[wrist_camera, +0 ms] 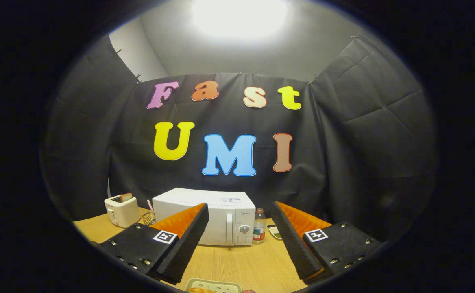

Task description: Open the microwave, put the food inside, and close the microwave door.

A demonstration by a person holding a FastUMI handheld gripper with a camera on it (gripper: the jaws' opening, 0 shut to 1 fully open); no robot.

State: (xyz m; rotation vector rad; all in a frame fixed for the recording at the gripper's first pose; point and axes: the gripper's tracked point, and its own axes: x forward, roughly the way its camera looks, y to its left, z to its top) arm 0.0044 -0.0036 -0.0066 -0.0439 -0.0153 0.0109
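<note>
Count of things on the counter (237, 264)

One microwave (217, 221), door closed; one toaster (121, 210) holding one slice of bread (126, 197); one small wire basket (149, 218); one bottle (259, 226); one small dish (275, 232) behind it; one plate (215, 286) with food; one gripper (239, 240), its two fingers spread apart.

Gripper (239, 232) spread wide, fingers holding nothing, raised over wooden table (237, 264). Beyond the fingers: white microwave (213, 215), door closed, handle beside its dial. Left of it, white toaster (121, 209) with toast, then small wire basket (149, 218). Bottle (259, 226) just right of microwave. Below the fingers, plate (213, 286) with food.
</note>
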